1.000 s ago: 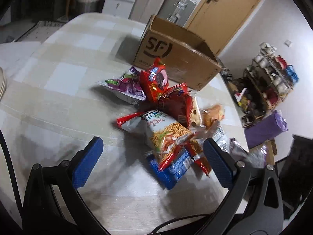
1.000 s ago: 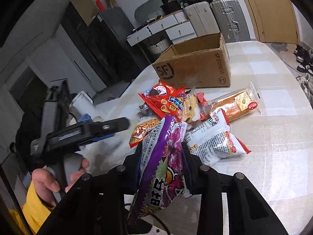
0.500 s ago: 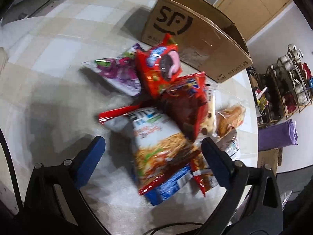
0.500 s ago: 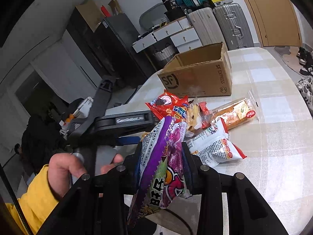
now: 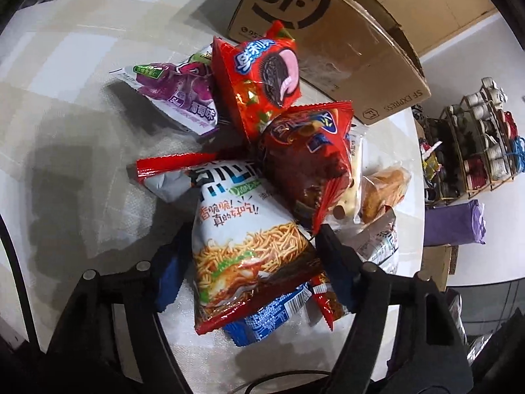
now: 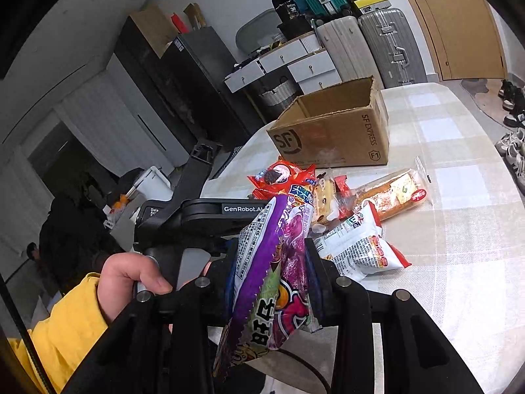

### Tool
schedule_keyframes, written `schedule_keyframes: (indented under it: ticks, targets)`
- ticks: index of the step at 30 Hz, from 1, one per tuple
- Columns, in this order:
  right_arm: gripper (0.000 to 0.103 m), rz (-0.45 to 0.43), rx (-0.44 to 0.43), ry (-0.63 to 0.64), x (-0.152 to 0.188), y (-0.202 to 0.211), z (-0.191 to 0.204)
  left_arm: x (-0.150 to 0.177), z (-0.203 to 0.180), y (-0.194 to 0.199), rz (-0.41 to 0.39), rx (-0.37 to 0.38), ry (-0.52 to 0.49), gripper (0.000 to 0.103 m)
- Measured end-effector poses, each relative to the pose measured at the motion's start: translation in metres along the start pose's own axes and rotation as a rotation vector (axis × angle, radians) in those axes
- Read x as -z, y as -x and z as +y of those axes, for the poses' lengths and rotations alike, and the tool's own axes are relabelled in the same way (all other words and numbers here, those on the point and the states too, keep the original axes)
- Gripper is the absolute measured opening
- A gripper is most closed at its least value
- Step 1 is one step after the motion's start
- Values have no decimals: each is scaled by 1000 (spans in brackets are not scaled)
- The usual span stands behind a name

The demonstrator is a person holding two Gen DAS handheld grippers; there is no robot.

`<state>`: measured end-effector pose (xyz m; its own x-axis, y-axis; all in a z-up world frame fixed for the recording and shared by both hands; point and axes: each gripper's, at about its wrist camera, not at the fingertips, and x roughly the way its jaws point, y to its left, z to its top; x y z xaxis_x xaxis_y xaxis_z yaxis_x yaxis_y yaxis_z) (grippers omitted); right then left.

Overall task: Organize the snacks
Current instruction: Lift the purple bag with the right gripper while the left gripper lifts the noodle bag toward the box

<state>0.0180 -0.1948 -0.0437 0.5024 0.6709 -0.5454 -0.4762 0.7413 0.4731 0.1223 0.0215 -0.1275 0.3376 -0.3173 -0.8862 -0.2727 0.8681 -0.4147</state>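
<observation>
Left wrist view looks almost straight down on the heap of snacks, and the left gripper (image 5: 249, 262) has just been closing its jaws around the white noodle-snack bag (image 5: 242, 243); the blue pads (image 5: 167, 275) sit against its two sides, so I'd say it is grasping that bag, though it has not left the surface (image 5: 65, 65). That bag lies on top and nearest, which seems the reason for choosing it. Beyond it the red cookie pack (image 5: 262, 78) leans upright on a dark red bag (image 5: 308, 157), with a purple grape-flavour pack (image 5: 177, 95) flat beside them.

The right gripper (image 6: 272, 282) is clenched on a purple snack bag (image 6: 275, 269), held up off the surface, probably parked there while the other hand works. A hand (image 6: 128, 282) in a yellow sleeve grips the left tool's handle.

The cardboard box (image 6: 331, 134) stands open just behind the heap. What shows of its inside looks bare, but its floor is hidden. I'd guess the snacks are meant for it.
</observation>
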Motion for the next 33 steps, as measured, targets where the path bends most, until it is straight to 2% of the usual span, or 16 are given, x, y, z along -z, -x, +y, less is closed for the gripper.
schedule_keyframes:
  ticks: [5, 10, 11, 23, 28, 33]
  targets:
    - [36, 2, 5, 1, 1, 0, -1, 7, 9, 6, -4, 67, -24, 57]
    - [36, 2, 16, -11, 2, 0, -2, 15, 18, 14, -14, 79, -48, 53]
    - [36, 1, 18, -13, 2, 0, -2, 15, 19, 14, -14, 79, -46, 44]
    - [36, 16, 47, -26, 3, -7, -6, 18, 57, 32, -29, 121, -39, 42]
    - [36, -2, 52, -2, 4, -7, 0, 24, 76, 54, -75, 148, -38, 42]
    - [36, -4, 41, -5, 4, -11, 1, 45, 74, 92, -179, 113, -144, 42]
